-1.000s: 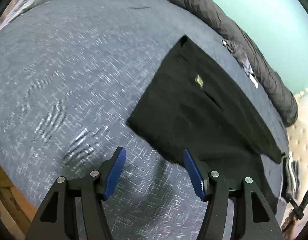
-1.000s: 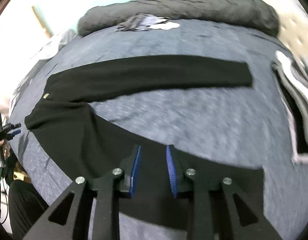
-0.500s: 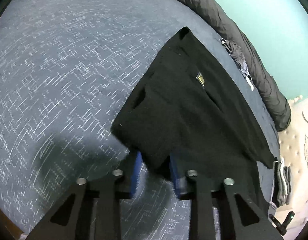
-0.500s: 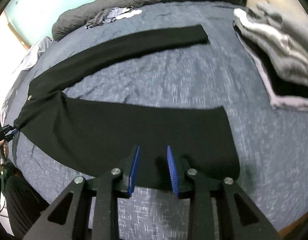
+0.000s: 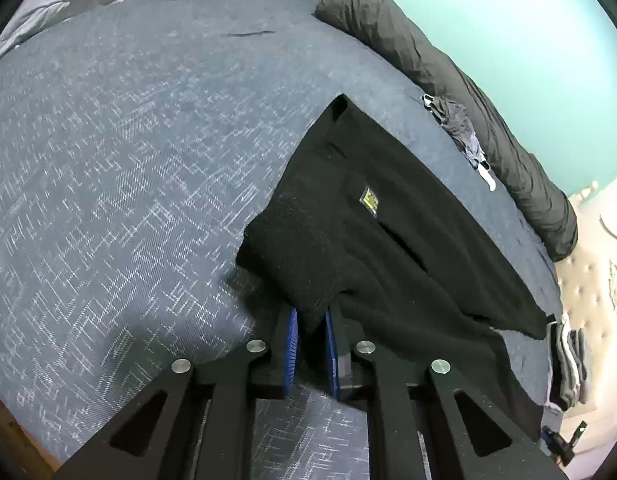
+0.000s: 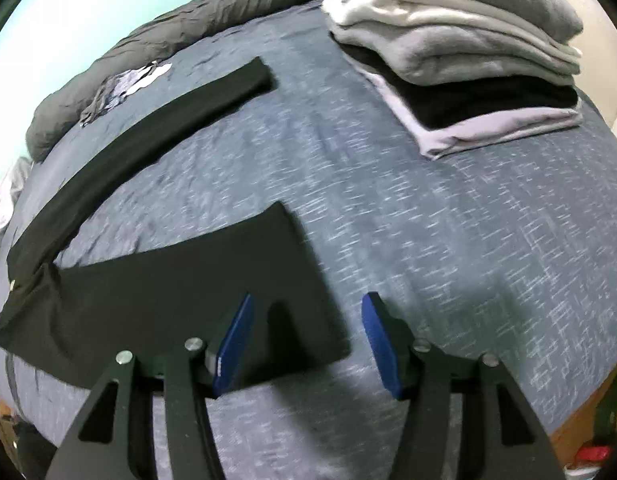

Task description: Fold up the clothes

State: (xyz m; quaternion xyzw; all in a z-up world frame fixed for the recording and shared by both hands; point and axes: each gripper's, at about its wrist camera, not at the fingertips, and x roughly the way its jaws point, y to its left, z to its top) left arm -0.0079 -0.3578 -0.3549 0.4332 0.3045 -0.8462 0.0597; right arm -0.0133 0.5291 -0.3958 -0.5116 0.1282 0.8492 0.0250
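Black trousers (image 5: 372, 216) with a small yellow label lie spread on a blue-grey bed (image 5: 128, 140). My left gripper (image 5: 311, 322) is shut on the waistband corner, which is lifted and bunched above the blue pads. In the right wrist view both trouser legs (image 6: 180, 288) stretch leftward, one flat near me, the other (image 6: 156, 120) farther back. My right gripper (image 6: 306, 320) stands open just above the near leg's hem, the corner of the hem lying between its blue fingers.
A stack of folded grey and black clothes (image 6: 468, 60) sits at the back right of the bed. A dark rolled duvet (image 5: 448, 92) runs along the far edge by the teal wall, with a small crumpled garment (image 5: 460, 128) beside it. The bed's wooden edge (image 6: 580, 420) is near right.
My left gripper closed on the waistband corner and raised it. My right gripper, nearly closed before, has opened wide over the near leg's hem and swung toward the folded stack.
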